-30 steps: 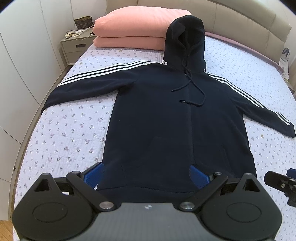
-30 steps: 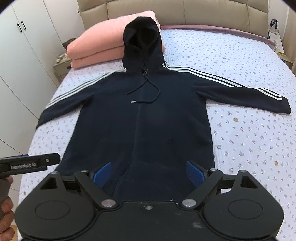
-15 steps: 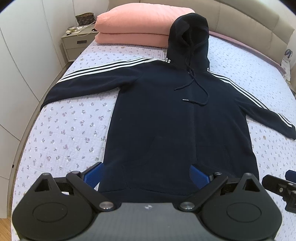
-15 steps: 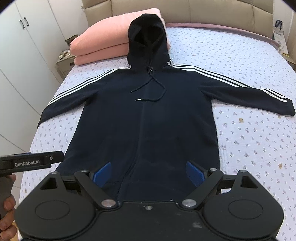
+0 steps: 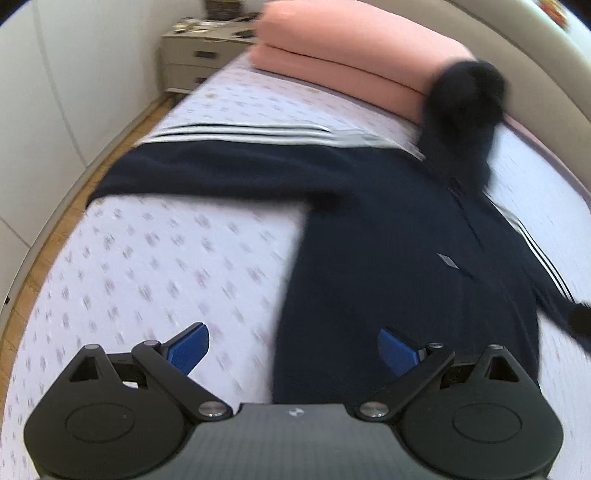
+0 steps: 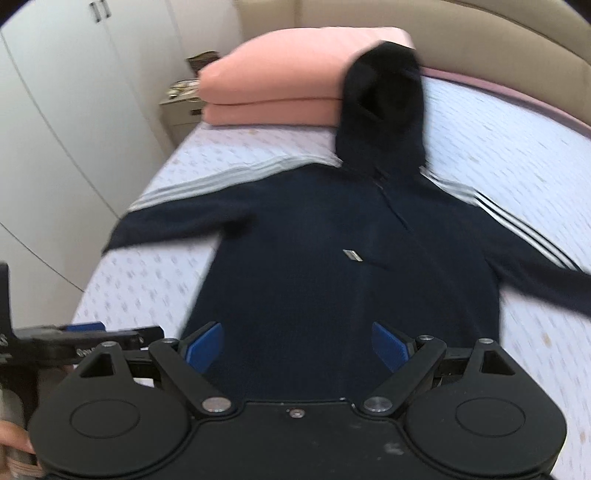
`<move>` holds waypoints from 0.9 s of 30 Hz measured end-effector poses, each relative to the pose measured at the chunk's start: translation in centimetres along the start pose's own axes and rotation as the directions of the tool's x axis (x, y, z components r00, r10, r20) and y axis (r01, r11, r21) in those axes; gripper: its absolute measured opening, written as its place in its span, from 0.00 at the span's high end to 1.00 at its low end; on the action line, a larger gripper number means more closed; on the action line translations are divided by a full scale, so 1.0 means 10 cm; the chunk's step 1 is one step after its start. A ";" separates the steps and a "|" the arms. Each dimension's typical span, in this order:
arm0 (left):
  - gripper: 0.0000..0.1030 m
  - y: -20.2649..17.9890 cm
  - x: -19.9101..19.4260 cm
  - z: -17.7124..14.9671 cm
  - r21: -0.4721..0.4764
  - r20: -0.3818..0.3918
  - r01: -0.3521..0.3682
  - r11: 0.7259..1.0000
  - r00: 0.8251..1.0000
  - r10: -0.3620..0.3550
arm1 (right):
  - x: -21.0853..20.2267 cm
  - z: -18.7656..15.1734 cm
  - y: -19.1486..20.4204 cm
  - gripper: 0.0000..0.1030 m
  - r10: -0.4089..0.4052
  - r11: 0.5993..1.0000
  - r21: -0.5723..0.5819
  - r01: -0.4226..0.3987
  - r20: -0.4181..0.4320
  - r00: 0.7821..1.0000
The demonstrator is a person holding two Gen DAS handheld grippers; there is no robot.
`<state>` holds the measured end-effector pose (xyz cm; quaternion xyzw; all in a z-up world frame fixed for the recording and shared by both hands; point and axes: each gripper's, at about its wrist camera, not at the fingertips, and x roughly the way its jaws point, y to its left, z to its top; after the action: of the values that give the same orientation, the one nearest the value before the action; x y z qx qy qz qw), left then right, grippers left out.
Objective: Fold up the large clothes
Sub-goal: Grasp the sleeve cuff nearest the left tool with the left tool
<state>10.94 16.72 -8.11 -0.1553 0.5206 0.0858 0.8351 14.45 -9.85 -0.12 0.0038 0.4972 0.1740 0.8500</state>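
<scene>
A dark navy hoodie (image 5: 388, 229) with white-striped sleeves lies flat and face up on the bed, its hood (image 5: 465, 92) resting against the pink pillows. In the right wrist view the hoodie (image 6: 332, 266) fills the middle. My left gripper (image 5: 293, 349) is open, hovering over the hoodie's left side edge near the hem, with nothing between its blue pads. My right gripper (image 6: 295, 343) is open above the lower body of the hoodie, also holding nothing. The left gripper (image 6: 85, 338) shows at the left edge of the right wrist view. Both views are motion-blurred.
Two stacked pink pillows (image 5: 351, 55) lie at the head of the bed. A floral bedsheet (image 5: 166, 258) covers the mattress. A nightstand (image 5: 195, 55) and white wardrobe doors (image 6: 74, 110) stand to the left. A padded headboard (image 6: 480, 22) runs behind.
Both grippers have moved forward and to the left over the hoodie, closer to its left sleeve. Both stay open. The hoodie has not moved.
</scene>
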 end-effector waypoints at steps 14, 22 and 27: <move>0.03 1.27 1.47 1.03 -0.314 0.052 -0.040 0.948 0.997 0.059 | 3.01 1.60 0.01 0.00 0.000 0.984 0.179 0.001 -0.002 1.000; 0.00 1.34 1.81 0.94 -0.295 0.136 -0.097 0.951 0.981 0.142 | 3.63 1.37 0.04 0.00 -0.122 0.992 0.031 0.120 0.075 0.990; 0.00 1.32 1.86 1.03 -0.365 0.165 -0.148 0.919 0.961 0.221 | 3.51 1.21 0.06 0.00 -0.124 0.992 0.002 0.124 0.082 0.989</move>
<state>23.83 32.32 -22.79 -0.2416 0.4217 0.2709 0.8309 40.15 3.20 -23.57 -0.0212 0.4609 0.1212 0.8789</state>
